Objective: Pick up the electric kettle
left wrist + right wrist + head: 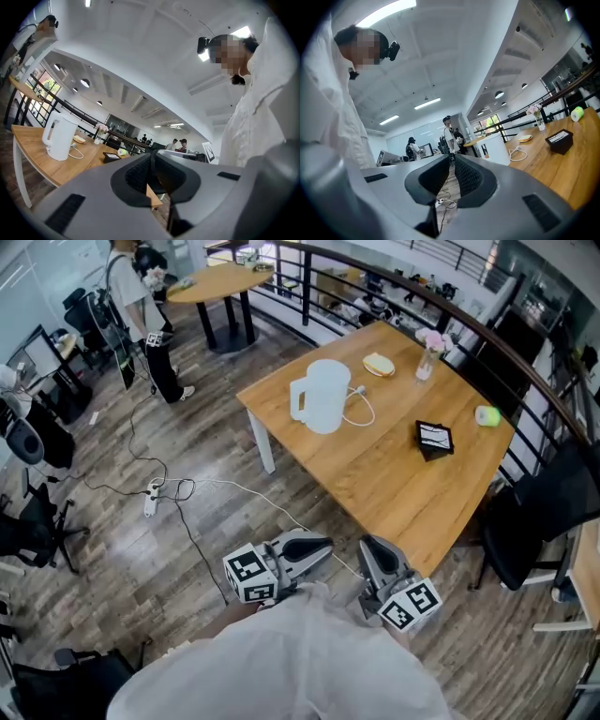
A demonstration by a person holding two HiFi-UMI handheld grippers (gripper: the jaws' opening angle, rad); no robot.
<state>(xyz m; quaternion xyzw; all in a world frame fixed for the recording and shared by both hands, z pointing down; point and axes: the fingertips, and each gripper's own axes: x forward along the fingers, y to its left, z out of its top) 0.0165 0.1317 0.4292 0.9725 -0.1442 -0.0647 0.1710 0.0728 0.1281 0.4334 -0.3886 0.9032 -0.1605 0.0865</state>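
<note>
White electric kettle (323, 397) sits on the table (394, 484), well apart from your left gripper (323, 547) and right gripper (371, 552); both are closed, empty, handles hidden under your sleeve (300, 662).

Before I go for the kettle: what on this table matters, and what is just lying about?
Job: white plastic electric kettle with its white cord, on the wooden table; left gripper and right gripper, both shut, empty.
Lying about: black flat box; yellow-green roll; glass vase of pink flowers; yellowish round item.
</note>
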